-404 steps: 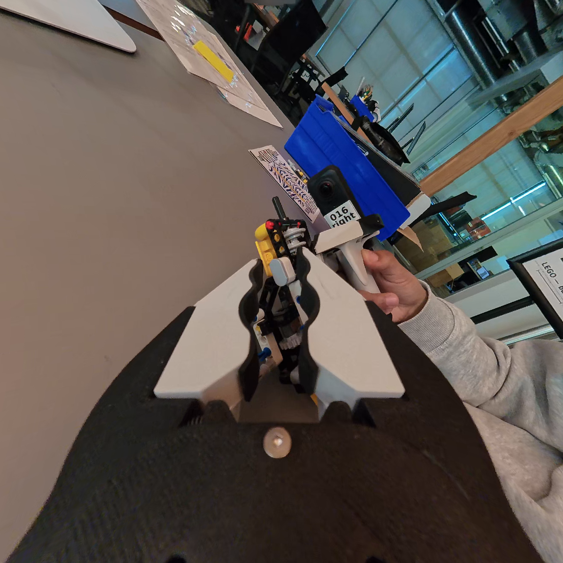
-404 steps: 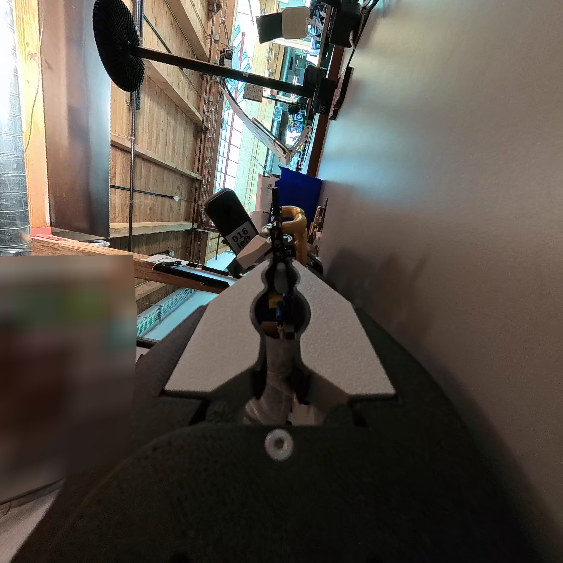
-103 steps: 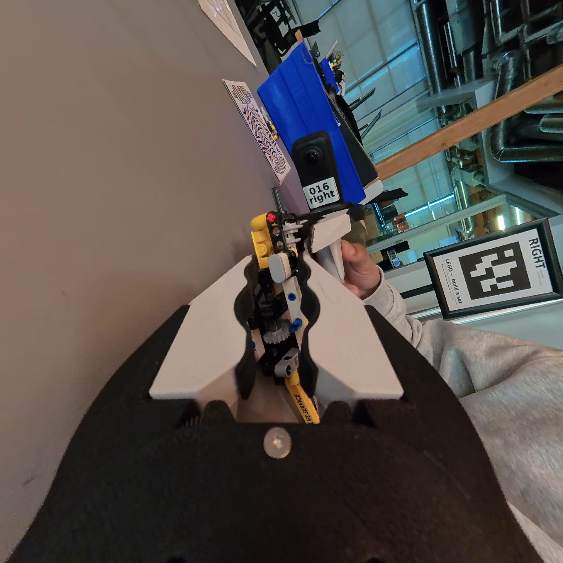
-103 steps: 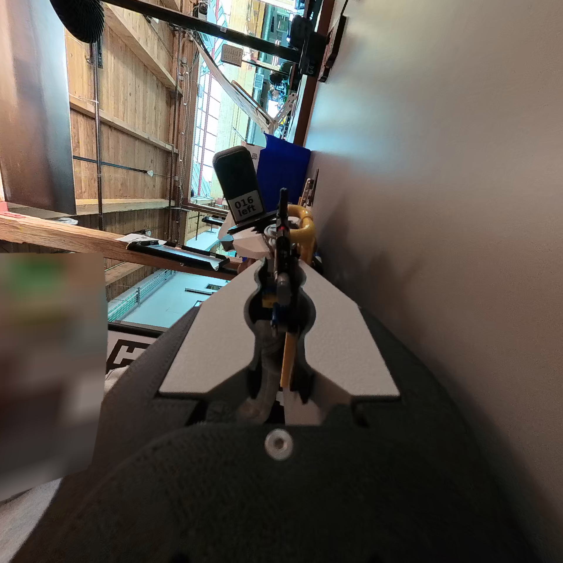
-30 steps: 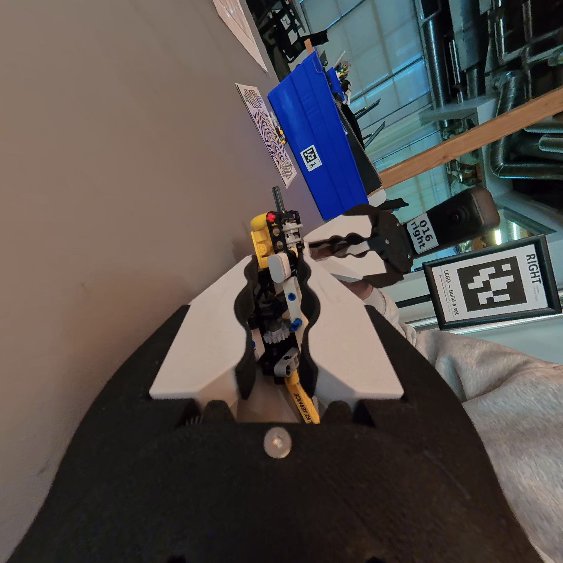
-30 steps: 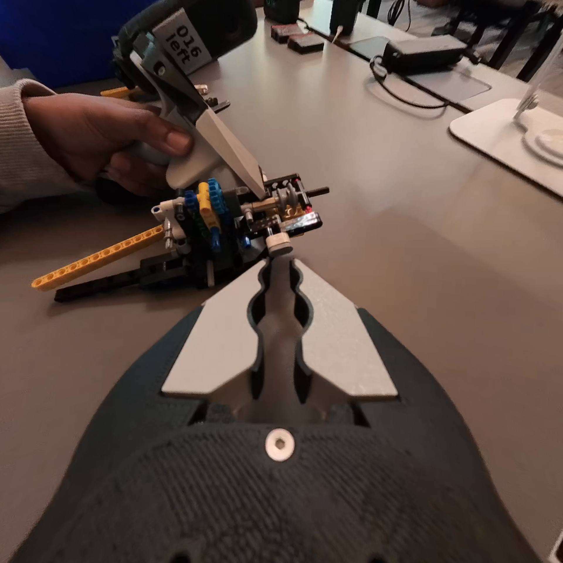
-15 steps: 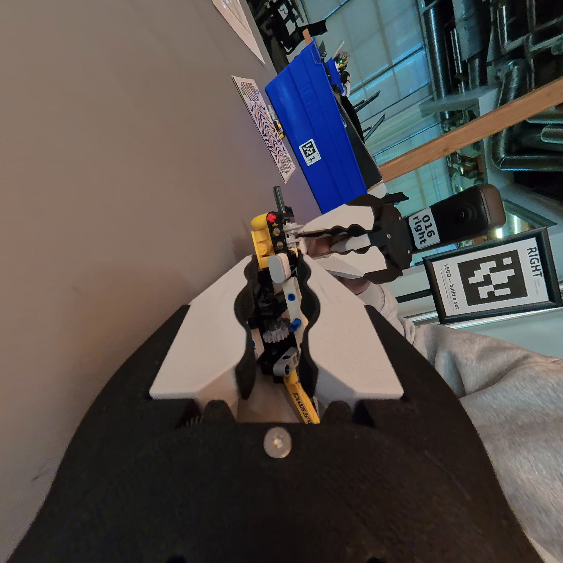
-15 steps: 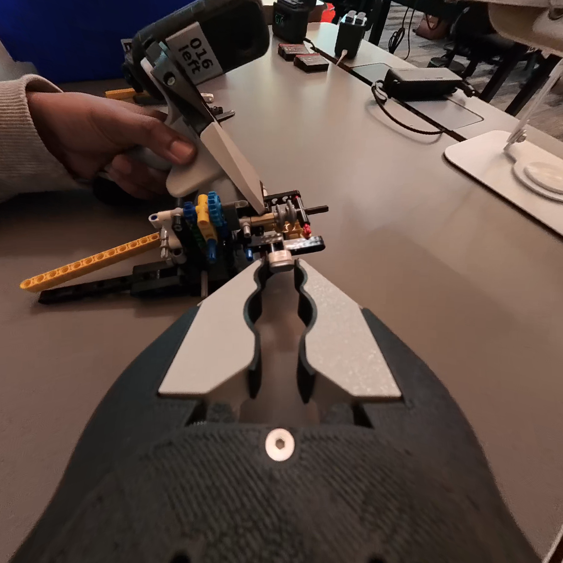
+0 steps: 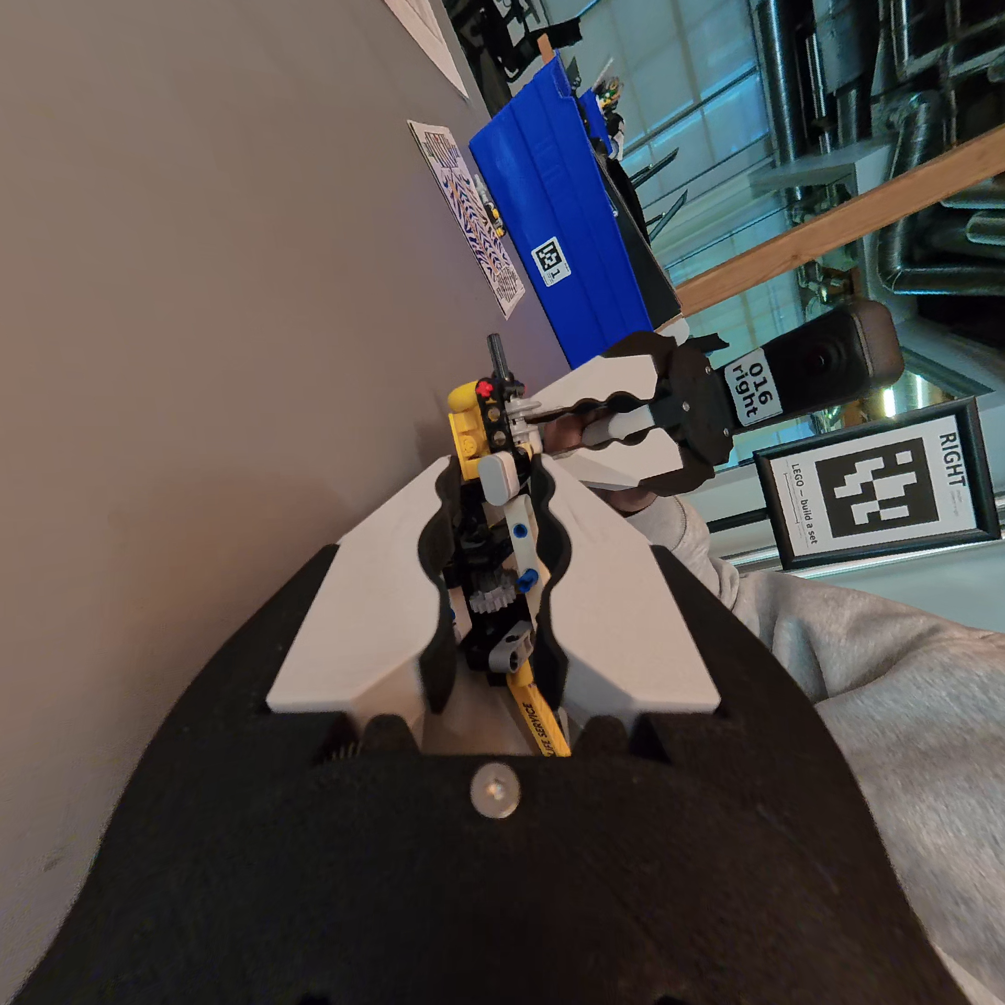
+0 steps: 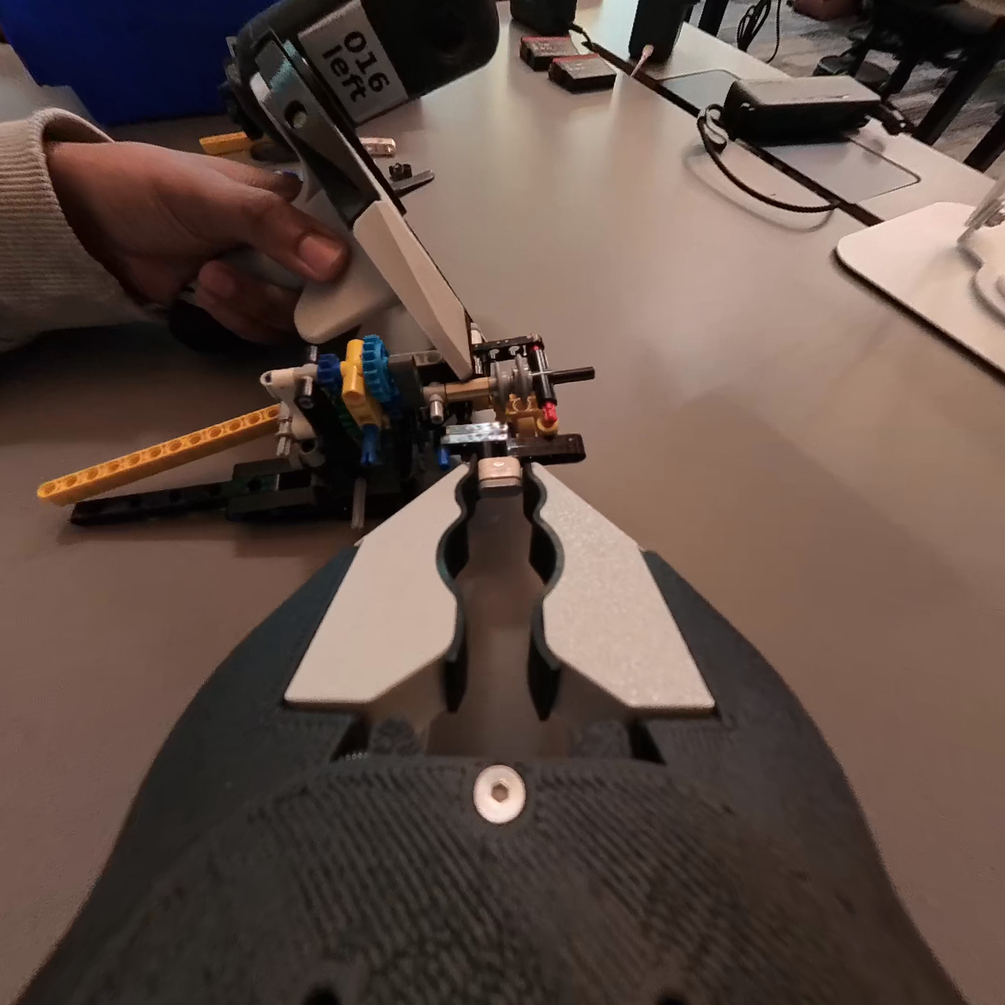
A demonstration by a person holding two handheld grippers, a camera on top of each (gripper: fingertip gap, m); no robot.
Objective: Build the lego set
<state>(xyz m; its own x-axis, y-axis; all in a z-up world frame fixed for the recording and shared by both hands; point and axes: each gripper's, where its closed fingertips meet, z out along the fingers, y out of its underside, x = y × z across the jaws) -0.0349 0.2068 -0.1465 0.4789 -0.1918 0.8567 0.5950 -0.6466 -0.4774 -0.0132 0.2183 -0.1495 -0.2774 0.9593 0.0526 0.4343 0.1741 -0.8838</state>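
The lego assembly (image 9: 472, 435), a black frame with gears, a yellow block and a long yellow beam (image 10: 152, 457), lies on the grey table (image 10: 707, 489). My left gripper (image 9: 492, 467) is shut on the assembly along its length and also shows in the right wrist view (image 10: 467, 359). My right gripper (image 10: 498, 473) is open. Its tips stand on either side of a small light grey piece (image 10: 497, 470) that sticks out of the assembly's side. In the left wrist view the right gripper (image 9: 535, 429) comes in from the right, tips at the assembly.
A blue bin (image 9: 560, 206), a patterned card (image 9: 473, 217) and a framed sign (image 9: 870, 484) stand beyond the assembly. A black power adapter with its cable (image 10: 799, 109), a white base (image 10: 924, 283) and loose parts (image 10: 402, 174) lie on the table. A person's hand (image 10: 179, 234) holds the left gripper. Only a small space, under 4 cm, lies between the two pairs of fingers.
My right gripper let go of the assembly's end, swung round to its side, widened its jaws and moved its tips around the light grey piece. The left gripper kept its hold.
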